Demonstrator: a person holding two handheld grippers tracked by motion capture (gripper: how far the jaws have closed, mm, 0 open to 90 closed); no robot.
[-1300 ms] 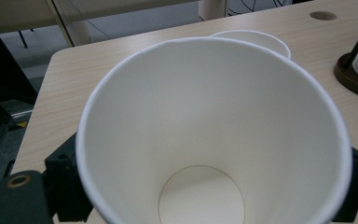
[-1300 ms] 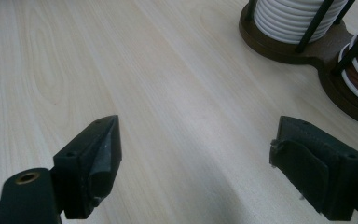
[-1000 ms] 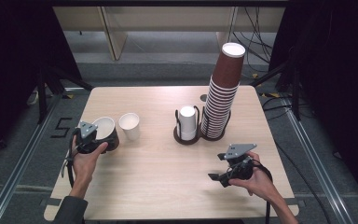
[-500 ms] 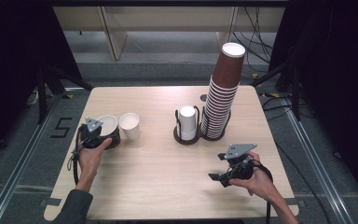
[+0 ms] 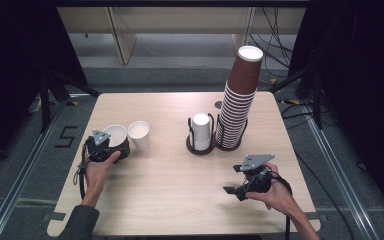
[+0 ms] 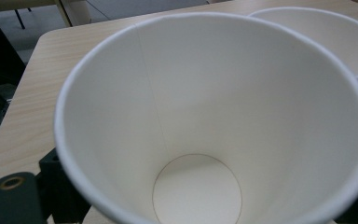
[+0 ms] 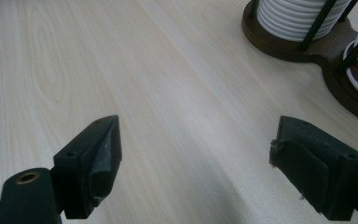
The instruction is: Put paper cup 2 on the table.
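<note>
— Hands first, nearest the table's front edge: what is the right gripper (image 5: 237, 186) doing?

— It rests low over the wooden table (image 5: 180, 200) at the front right, jaws spread wide with bare tabletop between them. In the right gripper view the two black pads stand well apart and nothing lies between.

— And the left gripper (image 5: 111, 148)?

— A little farther back, at the left side. A white paper cup (image 6: 205, 116) stands upright between its jaws; the left gripper view looks straight down into it. The jaws have just been opening, and I cannot tell whether the pads still press on the cup's wall.

— Anything beside that cup?

— A second white cup (image 5: 139, 134), upright, just to its right; whether the two rims touch I cannot tell.

— Farther back?

— A dark two-ring cup holder (image 5: 200, 148) near the table's middle. Its left ring holds a short stack of white cups (image 5: 201, 129); its right ring holds a tall stack of brown cups (image 5: 237, 102), leaning slightly right.
</note>
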